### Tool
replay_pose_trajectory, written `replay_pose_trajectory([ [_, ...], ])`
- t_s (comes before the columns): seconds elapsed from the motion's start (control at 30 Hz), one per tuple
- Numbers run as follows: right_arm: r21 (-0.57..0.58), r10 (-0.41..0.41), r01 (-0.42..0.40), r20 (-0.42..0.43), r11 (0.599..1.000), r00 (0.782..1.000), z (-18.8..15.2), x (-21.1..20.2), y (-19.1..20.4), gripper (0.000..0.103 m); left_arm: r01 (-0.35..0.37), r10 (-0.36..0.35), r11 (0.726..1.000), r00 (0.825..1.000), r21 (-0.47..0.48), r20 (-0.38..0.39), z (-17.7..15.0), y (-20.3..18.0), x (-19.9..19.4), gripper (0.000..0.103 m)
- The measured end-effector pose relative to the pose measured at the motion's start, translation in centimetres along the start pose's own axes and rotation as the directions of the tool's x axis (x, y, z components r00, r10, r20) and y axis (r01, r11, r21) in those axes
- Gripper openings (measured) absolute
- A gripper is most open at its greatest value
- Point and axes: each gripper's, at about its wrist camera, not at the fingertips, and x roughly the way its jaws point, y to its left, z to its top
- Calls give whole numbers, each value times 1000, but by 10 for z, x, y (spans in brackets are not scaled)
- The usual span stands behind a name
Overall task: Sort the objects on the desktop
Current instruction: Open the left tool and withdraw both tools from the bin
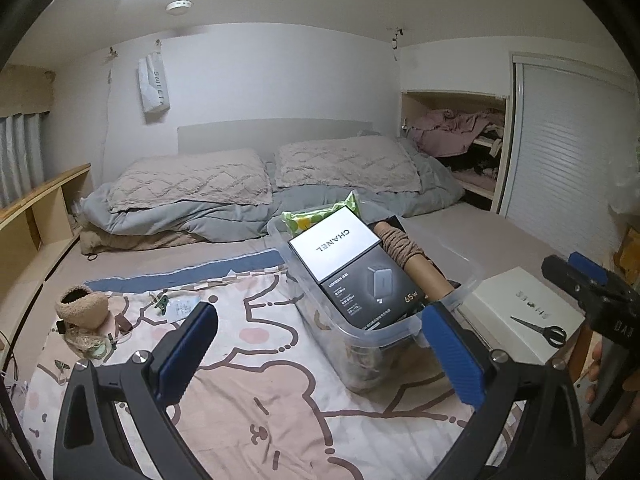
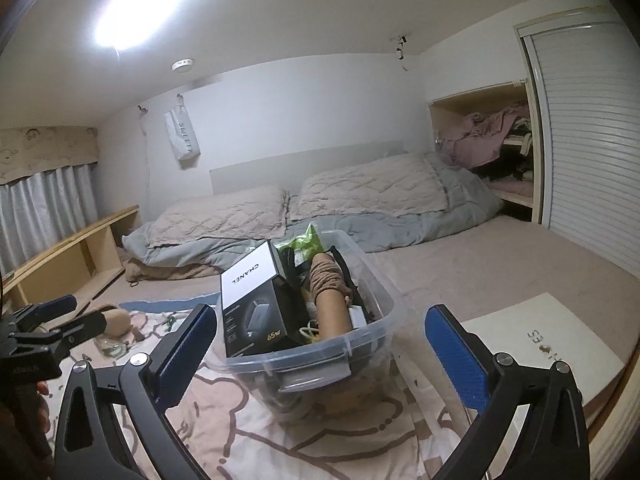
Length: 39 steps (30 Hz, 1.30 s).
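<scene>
A clear plastic bin (image 1: 360, 358) stands on the patterned sheet and holds a white Chanel box (image 1: 334, 242), a black charger box (image 1: 370, 294), a cardboard tube wound with twine (image 1: 404, 250) and a green pack (image 1: 320, 216). My left gripper (image 1: 320, 354) is open just short of the bin's near left side, pads touching nothing. My right gripper (image 2: 322, 358) is open too, facing the bin (image 2: 304, 360) from its near right side. Each gripper shows at the edge of the other's view: the right gripper (image 1: 576, 270) and the left gripper (image 2: 76, 314).
A white flat box (image 1: 520, 304) with black scissors (image 1: 542, 330) on it lies right of the bin. To the left are a fuzzy beige pouch (image 1: 82, 306), a green clip (image 1: 162, 305) and a loose twine tangle (image 1: 86, 344). Pillows and a duvet fill the back.
</scene>
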Motion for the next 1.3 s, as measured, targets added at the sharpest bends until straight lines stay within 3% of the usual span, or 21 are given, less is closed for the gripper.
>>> replay_pose_trajectory([
  [0.23, -11, -6, 6, 13, 1000, 1000, -5, -9, 9, 103, 1, -1, 1000, 1000, -11, 16, -4, 10, -11, 103],
  [0.67, -36, 6, -5, 48, 999, 999, -14, -9, 30, 103, -68, 70, 996, 997, -58, 38, -17, 44, -22, 103],
  [0.93, -63, 63, -61, 30, 996, 998, -9, -11, 56, 103, -128, 133, 987, 990, -95, 48, -19, 72, -51, 103],
  [1.3, -114, 179, -176, 16, 978, 984, 1, -37, 111, 103, -237, 247, 964, 967, -123, 68, -16, 106, -113, 103],
])
